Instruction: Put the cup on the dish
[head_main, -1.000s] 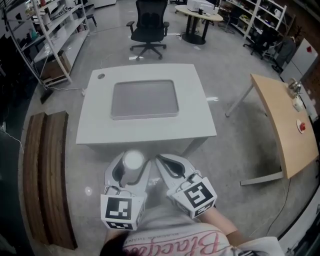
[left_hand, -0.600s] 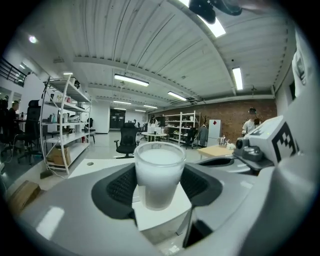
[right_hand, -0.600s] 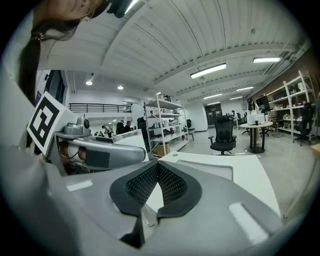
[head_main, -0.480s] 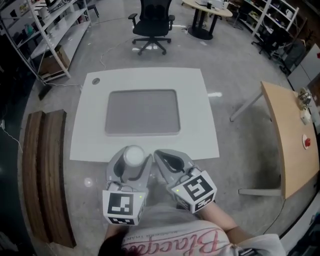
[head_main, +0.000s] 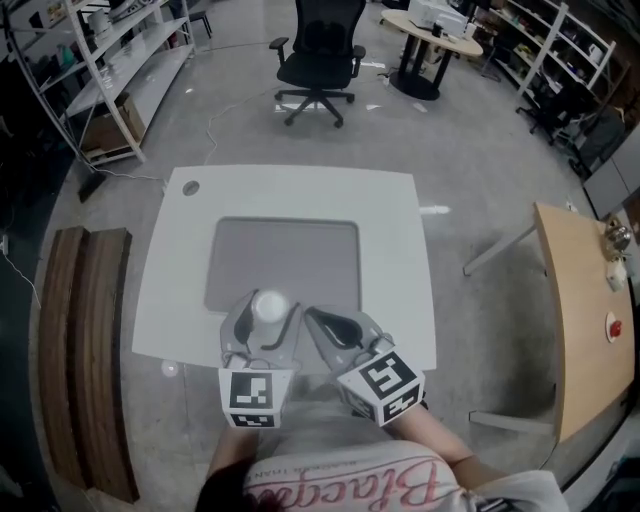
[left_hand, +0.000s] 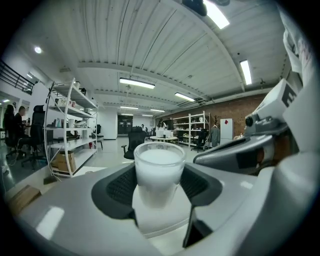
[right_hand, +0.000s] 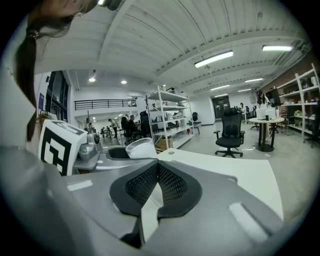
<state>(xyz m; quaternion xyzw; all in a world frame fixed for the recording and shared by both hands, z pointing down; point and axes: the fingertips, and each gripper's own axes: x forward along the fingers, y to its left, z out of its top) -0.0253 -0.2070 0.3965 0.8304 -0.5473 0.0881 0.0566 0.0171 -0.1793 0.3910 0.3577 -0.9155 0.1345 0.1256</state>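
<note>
My left tongs (head_main: 266, 314) are closed on the cup (left_hand: 159, 172), their dark ribbed pads (left_hand: 120, 186) pressing on its two sides with the jaws standing moderately apart around it. The cup is a small frosted white tumbler, milky and see-through, with a clearer rim at the top and walls that narrow a little toward the base. It stands upright in the grip, its mouth facing up. My right tongs (head_main: 318, 322) sit just beside the left ones, jaws drawn together with nothing between them; in the right gripper view the two black pads (right_hand: 172, 185) meet at a thin seam. From the head view, the cup shows over the near edge of the dish (head_main: 290, 250), a flat grey rectangular tray with a low raised rim that lies in the middle of the white desk (head_main: 395, 250). I cannot tell how high the cup is above the tray. Both tongs are over the desk's near edge, close to my body. Beyond the desk, a black office chair (head_main: 322, 45) stands on the concrete floor (head_main: 480, 150).
</note>
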